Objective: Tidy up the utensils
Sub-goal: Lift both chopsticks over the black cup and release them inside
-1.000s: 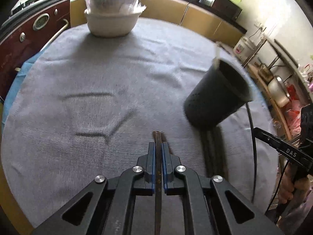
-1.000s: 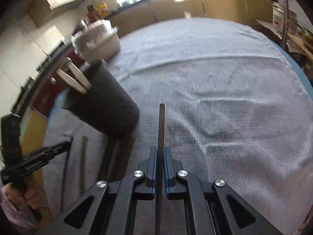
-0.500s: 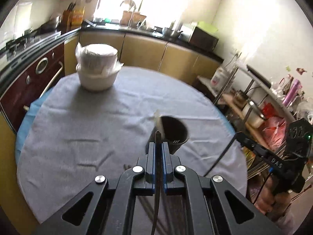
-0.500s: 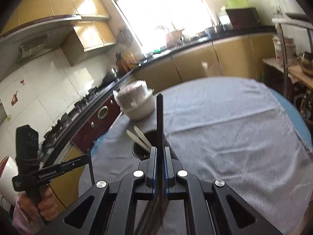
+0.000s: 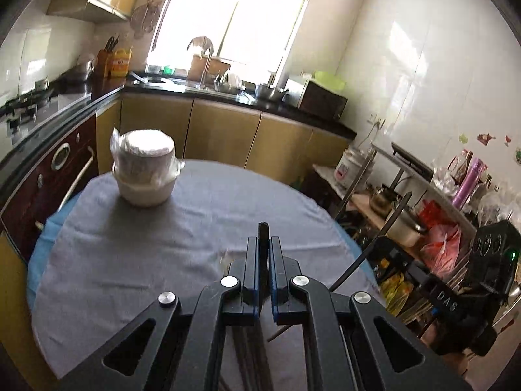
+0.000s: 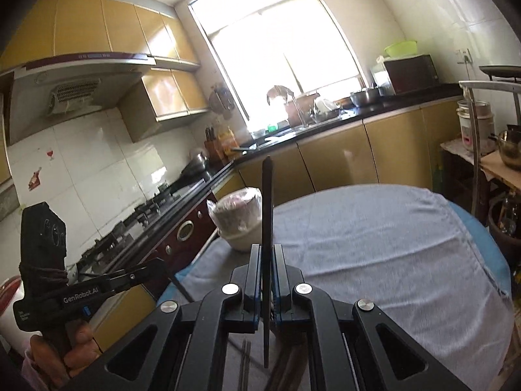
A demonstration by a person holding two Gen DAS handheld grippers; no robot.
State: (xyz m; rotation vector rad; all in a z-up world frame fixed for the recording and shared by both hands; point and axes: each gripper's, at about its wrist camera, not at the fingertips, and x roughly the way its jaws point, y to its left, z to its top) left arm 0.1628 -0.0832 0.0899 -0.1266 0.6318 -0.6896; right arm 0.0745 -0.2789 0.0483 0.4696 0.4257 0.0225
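My left gripper (image 5: 263,242) is shut on a dark chopstick (image 5: 263,229) whose tip pokes just past the fingers, high above the round table's grey cloth (image 5: 182,228). My right gripper (image 6: 267,249) is shut on another dark chopstick (image 6: 267,202) that stands far out beyond its fingers. Each gripper shows in the other's view, held in a hand: the right one (image 5: 456,303) at the table's right edge, the left one (image 6: 97,288) at its left. More dark chopsticks (image 6: 244,361) lie on the cloth below. The black utensil holder is hidden under the grippers.
A stack of white bowls (image 5: 145,169) wrapped in plastic stands at the table's far left. Yellow cabinets and a black counter (image 5: 228,97) run behind. A cluttered shelf with pots and bags (image 5: 423,221) stands right of the table; a stove (image 6: 140,218) is on the left.
Both grippers have risen and tipped upward, each keeping its chopstick. The black holder, in view earlier, has slipped out of sight beneath the fingers; the kitchen now fills the upper views.
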